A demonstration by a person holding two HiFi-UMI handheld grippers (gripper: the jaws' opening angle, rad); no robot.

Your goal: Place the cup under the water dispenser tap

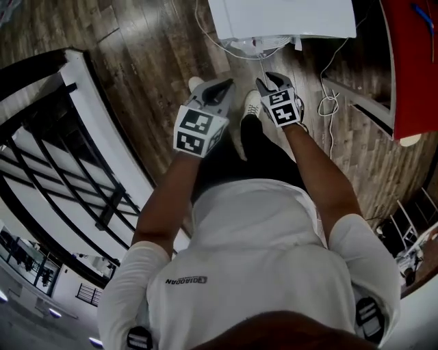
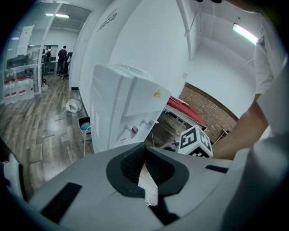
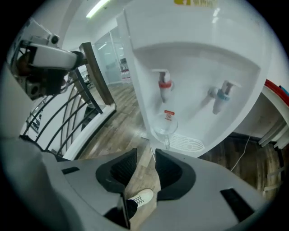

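A clear stemmed cup (image 3: 165, 126) stands on the drip tray (image 3: 188, 143) of the white water dispenser (image 3: 194, 54), right below the red tap (image 3: 164, 85). A blue tap (image 3: 221, 95) is to its right. My right gripper (image 3: 145, 158) hangs in front of the cup and apart from it, open, with only floor and a shoe between its pads. In the head view the right gripper (image 1: 274, 81) and left gripper (image 1: 217, 87) point at the dispenser (image 1: 284, 17). The left gripper (image 2: 144, 151) is shut on nothing, its pad tips meeting.
A black-and-white railing (image 1: 89, 130) runs along the left. A red table (image 1: 410, 68) stands to the right, with a white cable (image 1: 330, 96) on the wooden floor. The person's shoes (image 1: 252, 102) stand just before the dispenser. A small bin (image 2: 84, 124) sits beside the dispenser.
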